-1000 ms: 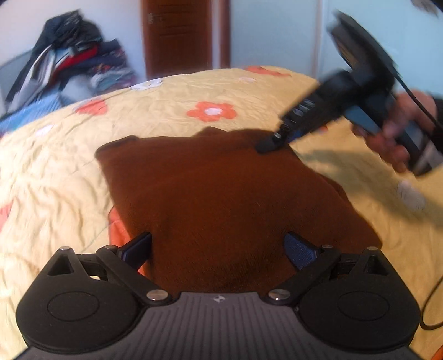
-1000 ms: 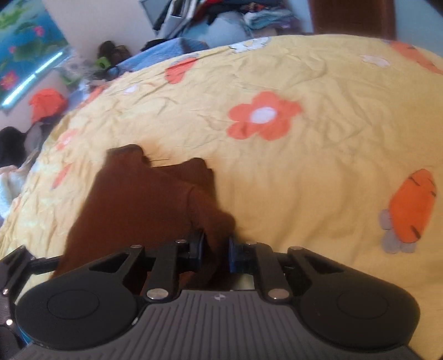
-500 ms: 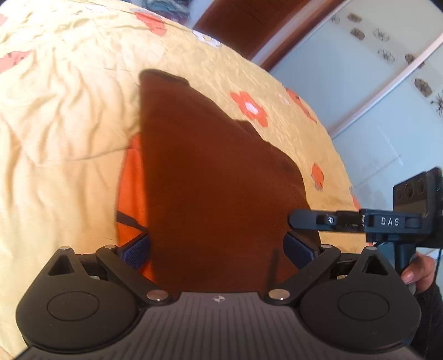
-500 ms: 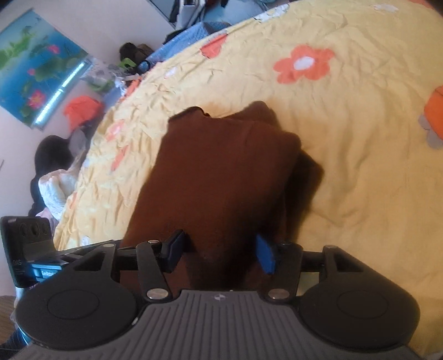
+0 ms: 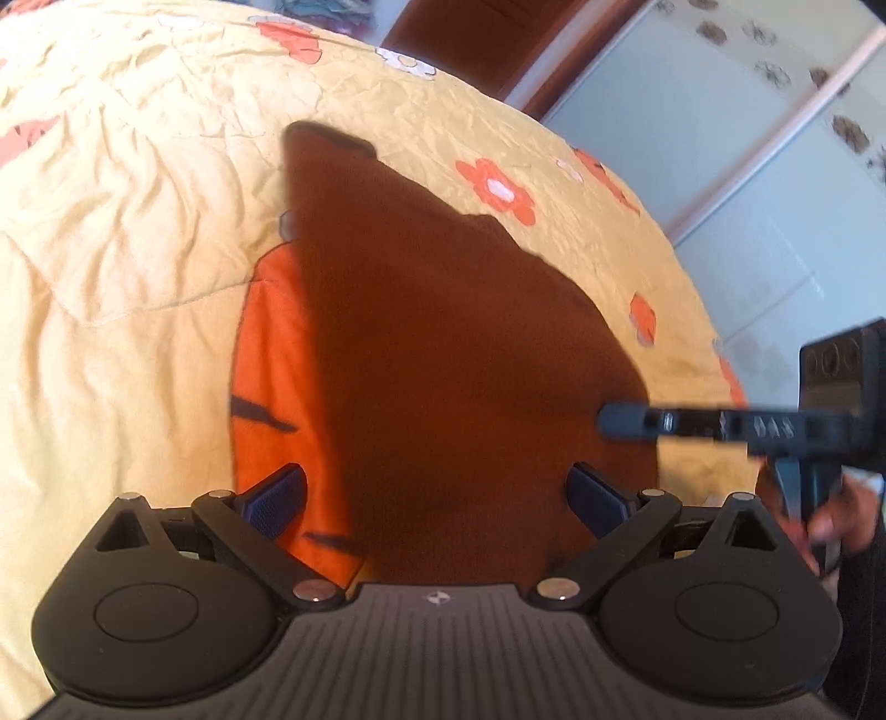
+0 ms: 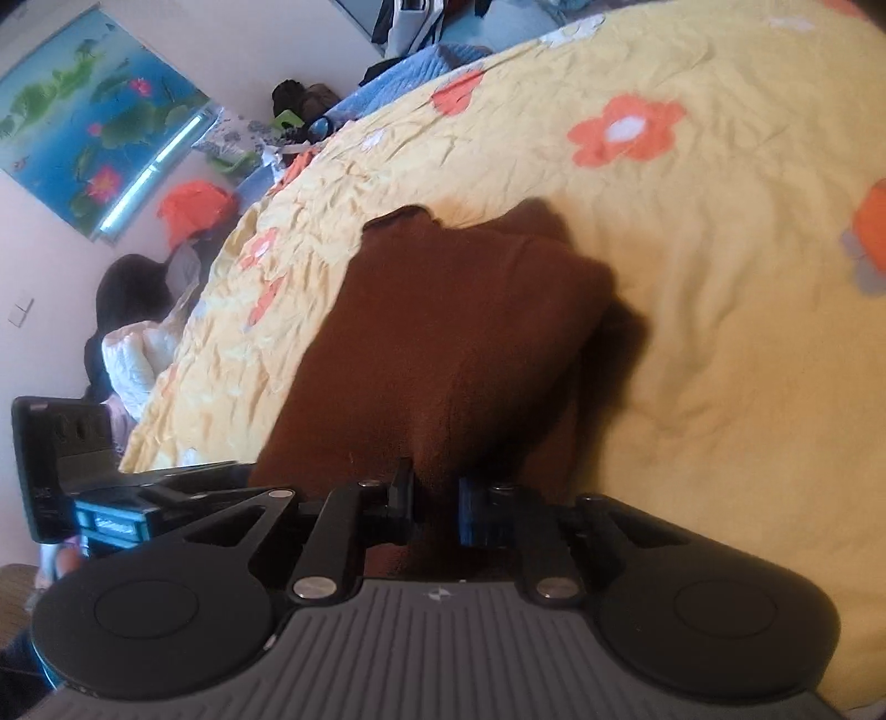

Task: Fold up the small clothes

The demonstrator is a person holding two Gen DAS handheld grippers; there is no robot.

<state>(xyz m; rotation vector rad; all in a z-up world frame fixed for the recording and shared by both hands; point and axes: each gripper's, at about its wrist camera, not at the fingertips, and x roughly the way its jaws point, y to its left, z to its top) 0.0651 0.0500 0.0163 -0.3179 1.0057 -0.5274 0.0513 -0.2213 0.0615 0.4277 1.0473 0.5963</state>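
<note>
Pinching the near hem of the brown garment (image 6: 443,343), the right gripper (image 6: 434,507) has just closed; the left gripper (image 5: 437,498), at nine o'clock, gapes wide over it.

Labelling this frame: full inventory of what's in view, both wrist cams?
brown garment: 1, dark brown, flat on the bedspread, near edge between the right gripper's pads
bedspread: 1, yellow with orange flowers, under the garment
carrot print: 1, orange, on the bedspread beside the garment
lotus poster: 1, blue-green, wall
clothes pile: 1, mixed colours, beyond the bed
door: 1, brown, far wall
left gripper: black, blue pads, open over the garment
right gripper: black, shut on the garment
hand: 1, on the right gripper's handle
</note>
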